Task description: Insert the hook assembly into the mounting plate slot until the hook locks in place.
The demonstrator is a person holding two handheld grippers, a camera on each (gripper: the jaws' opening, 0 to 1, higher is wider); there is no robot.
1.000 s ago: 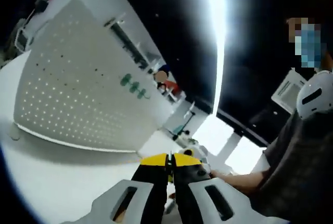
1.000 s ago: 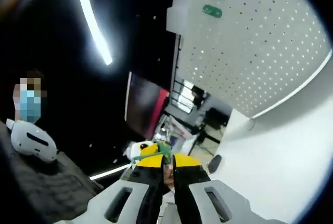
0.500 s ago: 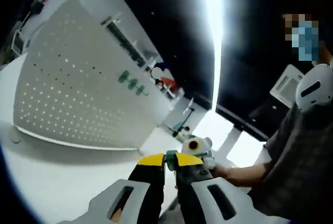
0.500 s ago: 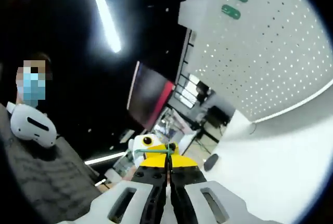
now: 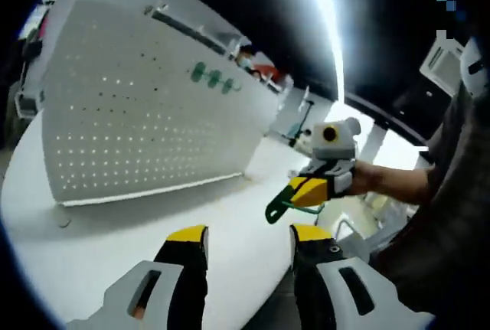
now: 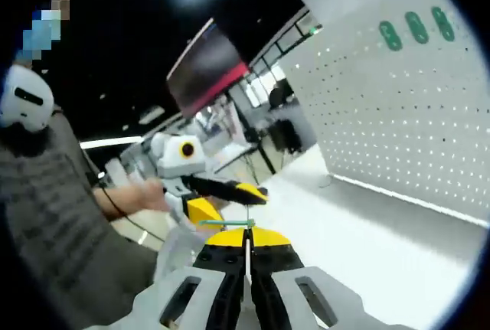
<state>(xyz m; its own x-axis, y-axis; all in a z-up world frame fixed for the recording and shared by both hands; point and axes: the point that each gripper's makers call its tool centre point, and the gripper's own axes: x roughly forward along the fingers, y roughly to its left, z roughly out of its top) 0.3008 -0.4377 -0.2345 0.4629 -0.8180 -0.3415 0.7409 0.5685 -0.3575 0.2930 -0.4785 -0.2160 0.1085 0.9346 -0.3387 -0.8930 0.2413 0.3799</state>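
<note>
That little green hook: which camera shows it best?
The left gripper view: the green hook hangs side-on from the shut right gripper, clear against the white table. In the right gripper view it is just a thin green bar at the jaw tips.

No legible text, label, brand or number found. The pegboard (image 5: 145, 108) carries three green oval marks (image 5: 213, 79) near one edge; any lettering on them is too small and blurred to read.
</note>
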